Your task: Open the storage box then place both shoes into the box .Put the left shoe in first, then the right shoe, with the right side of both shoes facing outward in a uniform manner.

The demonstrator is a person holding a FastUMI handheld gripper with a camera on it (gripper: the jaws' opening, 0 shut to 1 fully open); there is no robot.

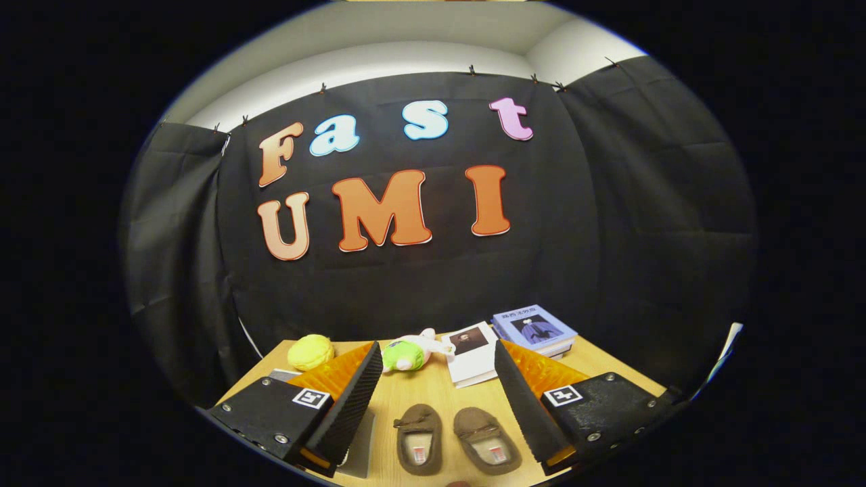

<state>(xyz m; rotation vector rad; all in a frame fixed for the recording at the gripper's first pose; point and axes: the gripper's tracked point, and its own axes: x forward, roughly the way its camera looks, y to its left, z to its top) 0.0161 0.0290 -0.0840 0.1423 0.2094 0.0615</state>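
- The gripper hovered above the light wooden counter, its jaws spread wide and released, grasping nothing.
- A pair of small brown slipper-style shoes lay flat on the counter between the jaws, side by side and close together, toes pointing away from the camera.
- The left-hand brown shoe lay nearly straight; the right-hand brown shoe was angled slightly outward. Neither touched the jaws.
- Whether the two shoes touched each other could not be told.
- A grey flat object showed just beside the left jaw, partly hidden by it; its identity could not be told.
- Beyond the jaws, a green-and-white plush toy lay on the counter, with a round yellow soft object further to the left.
- A white booklet with a dark portrait photo lay just right of the toy.
- A stack of books with a blue-covered one on top sat near the far right corner of the counter.
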